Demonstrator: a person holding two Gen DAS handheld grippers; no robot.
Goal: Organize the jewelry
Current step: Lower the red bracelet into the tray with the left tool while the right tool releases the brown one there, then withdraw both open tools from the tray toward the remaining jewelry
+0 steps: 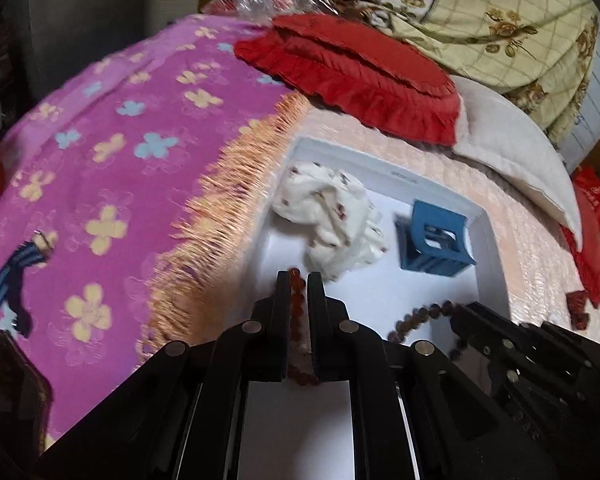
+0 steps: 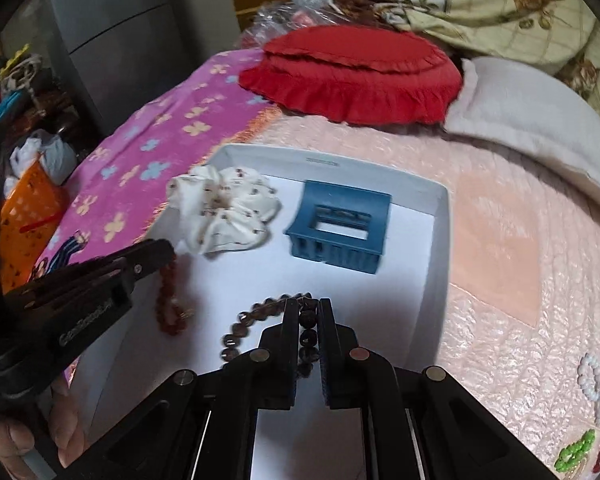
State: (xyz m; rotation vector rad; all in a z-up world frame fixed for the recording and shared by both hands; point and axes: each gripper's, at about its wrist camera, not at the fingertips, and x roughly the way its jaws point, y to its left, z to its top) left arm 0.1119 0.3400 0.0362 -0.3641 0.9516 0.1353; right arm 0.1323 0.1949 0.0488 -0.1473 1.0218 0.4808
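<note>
Both grippers are over the shallow white rectangular tray [image 2: 440, 232] on the pink quilted bed [image 2: 500, 248]; the left gripper [image 1: 299, 280] has its fingers pinched on a string of reddish-amber beads [image 1: 296, 308], the strand running up between them and dangling in a loop above the tray floor in the right wrist view [image 2: 168, 304]; the right gripper [image 2: 308, 304] has its fingers clamped on a bracelet of dark brown round beads [image 2: 260, 308], the rest of it curving out to the left over the tray; further back in the tray lie a cream fabric scrunchie with small dark specks [image 2: 224, 208] and, just beside it, a blue plastic claw hair clip [image 2: 340, 226]; more beaded pieces, white, green and red [image 2: 592, 420], rest on the quilt well apart from the tray.
</note>
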